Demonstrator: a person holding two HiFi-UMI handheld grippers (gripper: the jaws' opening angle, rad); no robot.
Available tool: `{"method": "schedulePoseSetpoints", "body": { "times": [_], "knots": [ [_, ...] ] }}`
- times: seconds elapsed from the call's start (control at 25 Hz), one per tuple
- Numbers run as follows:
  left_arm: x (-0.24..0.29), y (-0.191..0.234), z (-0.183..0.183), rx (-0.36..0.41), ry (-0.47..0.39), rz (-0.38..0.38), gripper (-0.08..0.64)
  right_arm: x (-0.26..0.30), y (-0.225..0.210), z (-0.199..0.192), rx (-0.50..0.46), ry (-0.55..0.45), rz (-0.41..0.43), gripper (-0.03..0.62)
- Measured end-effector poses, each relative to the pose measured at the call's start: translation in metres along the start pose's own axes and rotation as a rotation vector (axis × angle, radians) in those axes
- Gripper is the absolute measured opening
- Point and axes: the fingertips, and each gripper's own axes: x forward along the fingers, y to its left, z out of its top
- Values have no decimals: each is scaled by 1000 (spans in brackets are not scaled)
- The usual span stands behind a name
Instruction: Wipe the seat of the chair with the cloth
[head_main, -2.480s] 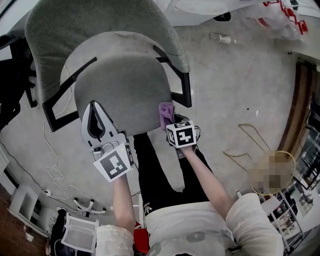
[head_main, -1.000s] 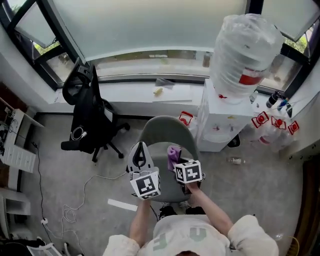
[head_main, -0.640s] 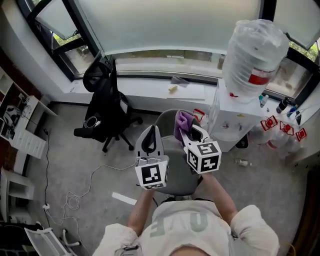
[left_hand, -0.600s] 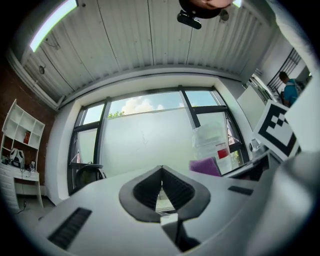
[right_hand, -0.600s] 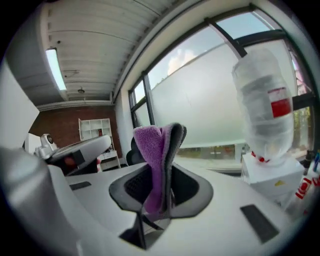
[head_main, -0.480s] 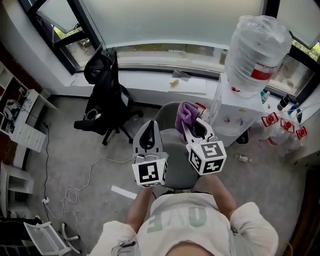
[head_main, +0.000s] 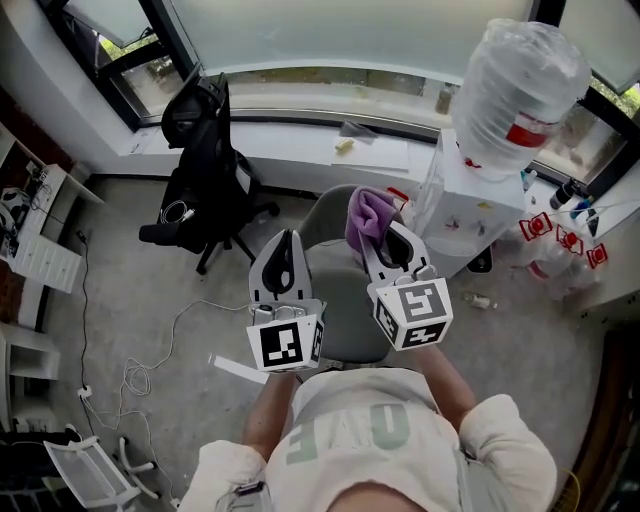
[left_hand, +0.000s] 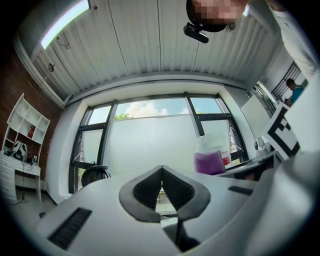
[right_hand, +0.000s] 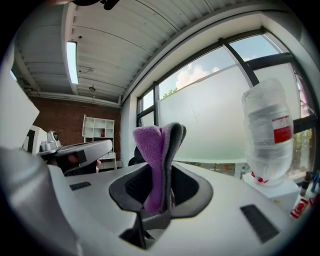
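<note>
The grey chair (head_main: 338, 290) stands far below me, its seat partly hidden by both grippers, which are held up high above it. My right gripper (head_main: 375, 222) is shut on a purple cloth (head_main: 364, 214); in the right gripper view the cloth (right_hand: 152, 160) hangs folded between the jaws of that gripper (right_hand: 167, 131). My left gripper (head_main: 284, 240) is shut on nothing, its tips (left_hand: 161, 168) pressed together. In the left gripper view the cloth (left_hand: 209, 162) shows off to the right.
A black office chair (head_main: 205, 150) stands left of the grey one. A water dispenser with a big bottle (head_main: 517, 85) stands close on the right. A window sill (head_main: 300, 140) runs behind. Cables (head_main: 150, 350) lie on the floor at left.
Both grippers have risen from the seat's front edge to high above the chair, the cloth going up with the right one. In the last half second they barely shifted.
</note>
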Motion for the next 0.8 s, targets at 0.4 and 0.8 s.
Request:
{"method": "schedulePoseSetpoints", "body": {
  "times": [0.4, 0.8],
  "knots": [
    [4, 16, 9, -16, -38, -5, 12, 4, 16, 16, -46, -48, -10, 95],
    [10, 24, 18, -30, -60, -8, 12, 11, 25, 23, -75, -59, 1, 94]
  ]
}}
